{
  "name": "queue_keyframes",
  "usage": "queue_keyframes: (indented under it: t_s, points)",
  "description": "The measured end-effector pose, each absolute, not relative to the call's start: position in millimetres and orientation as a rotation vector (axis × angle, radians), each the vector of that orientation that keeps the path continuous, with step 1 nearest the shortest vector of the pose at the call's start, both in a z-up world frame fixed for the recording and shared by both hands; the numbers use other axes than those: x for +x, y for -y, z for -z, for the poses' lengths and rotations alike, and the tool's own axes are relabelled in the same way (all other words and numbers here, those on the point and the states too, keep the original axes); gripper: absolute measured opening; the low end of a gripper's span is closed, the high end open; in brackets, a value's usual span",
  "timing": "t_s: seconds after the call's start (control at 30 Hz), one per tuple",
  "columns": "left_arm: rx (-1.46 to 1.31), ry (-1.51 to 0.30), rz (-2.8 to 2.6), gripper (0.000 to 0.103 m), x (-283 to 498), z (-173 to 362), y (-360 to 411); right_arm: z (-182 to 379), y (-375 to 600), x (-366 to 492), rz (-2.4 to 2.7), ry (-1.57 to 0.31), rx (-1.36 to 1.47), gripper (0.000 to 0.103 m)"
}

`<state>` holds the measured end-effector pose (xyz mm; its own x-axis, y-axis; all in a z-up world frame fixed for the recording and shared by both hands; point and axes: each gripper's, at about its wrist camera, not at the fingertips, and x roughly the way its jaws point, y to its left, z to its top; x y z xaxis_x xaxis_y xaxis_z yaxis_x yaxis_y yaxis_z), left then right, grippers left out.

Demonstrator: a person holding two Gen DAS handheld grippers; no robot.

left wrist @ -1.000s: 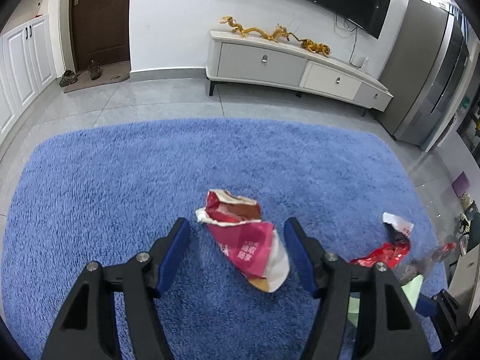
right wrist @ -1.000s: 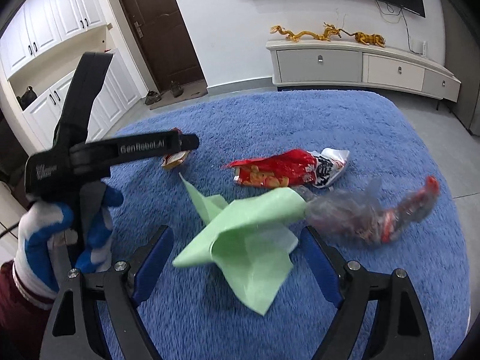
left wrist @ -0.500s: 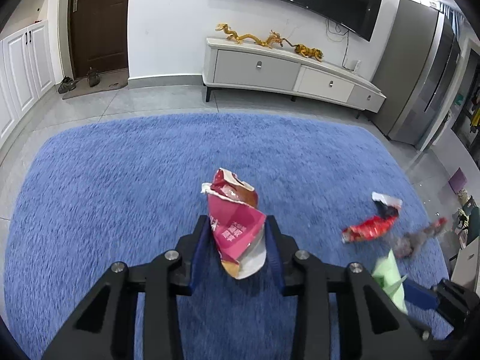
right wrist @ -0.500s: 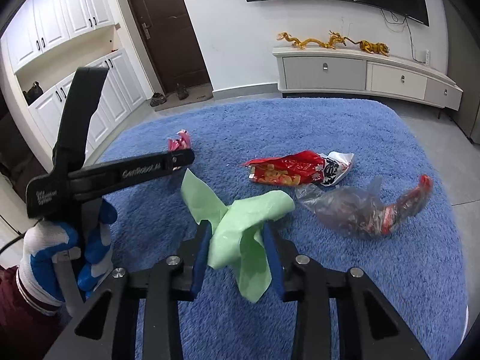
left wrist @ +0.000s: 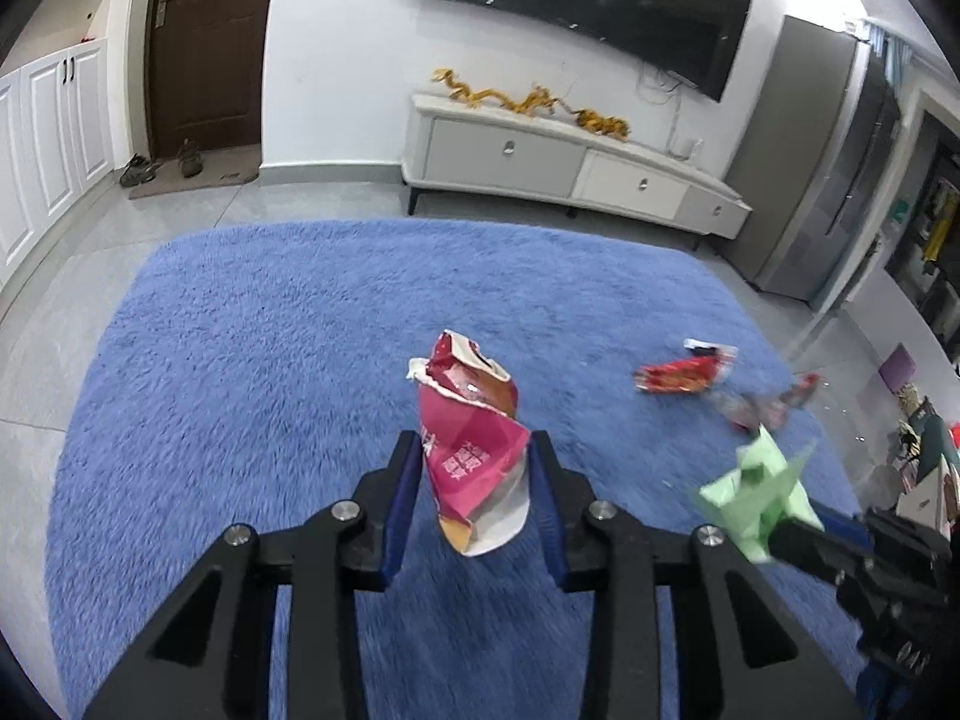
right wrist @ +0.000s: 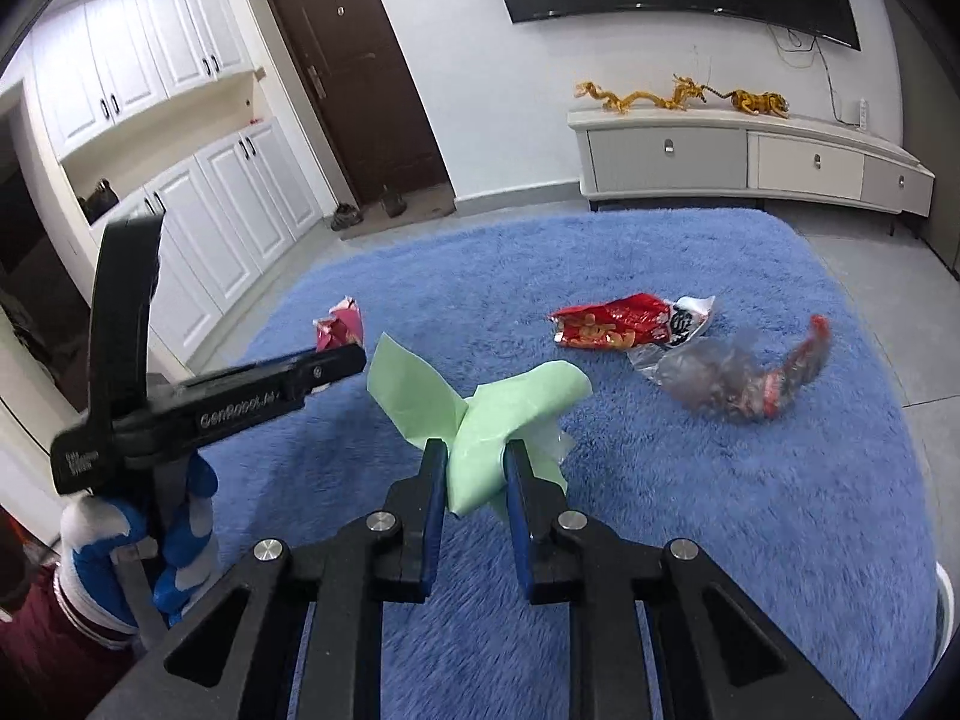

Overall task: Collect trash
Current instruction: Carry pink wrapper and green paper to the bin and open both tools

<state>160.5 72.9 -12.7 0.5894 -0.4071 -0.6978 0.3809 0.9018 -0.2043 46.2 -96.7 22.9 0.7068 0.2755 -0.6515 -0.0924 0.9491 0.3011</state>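
Observation:
My left gripper (left wrist: 474,468) is shut on a crumpled pink snack bag (left wrist: 471,438) and holds it above the blue rug (left wrist: 252,348). My right gripper (right wrist: 477,468) is shut on a light green paper (right wrist: 480,414), also lifted off the rug; the paper shows in the left wrist view (left wrist: 759,492) at the right. A red chip bag (right wrist: 624,327) and a clear plastic wrapper with a red end (right wrist: 744,375) lie on the rug ahead of the right gripper. The pink bag shows in the right wrist view (right wrist: 342,330) beyond the left gripper's body.
A white TV cabinet (left wrist: 576,168) stands against the far wall under a black TV (left wrist: 576,6). White cupboards (right wrist: 198,216) and a brown door (right wrist: 360,78) are on the left. Grey tile floor surrounds the rug. A white rim (right wrist: 945,612) shows at the right edge.
Both grippers closed from open, the left on the pink bag, the right on the green paper, and both lifted their items up off the rug.

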Motion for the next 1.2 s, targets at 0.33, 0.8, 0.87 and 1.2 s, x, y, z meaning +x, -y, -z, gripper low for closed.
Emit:
queue_keyframes:
  t_s: [0.33,0.8,0.87,1.2]
  points:
    - [-0.046,-0.764,0.563,0.033,93,-20,-66,-56,142,-29,-0.115,-0.663,0.273,0.018]
    - [0.082,-0.667,0.657,0.032,6,-52,2,-51,195,-102,0.046,-0.638,0.345,0.018]
    - [0.102,-0.649,0.666,0.032,-4,-55,8,-48,200,-110,0.061,-0.64,0.359,0.018]
    - [0.154,-0.617,0.688,0.032,-25,-58,28,-38,224,-136,0.125,-0.642,0.407,0.018]
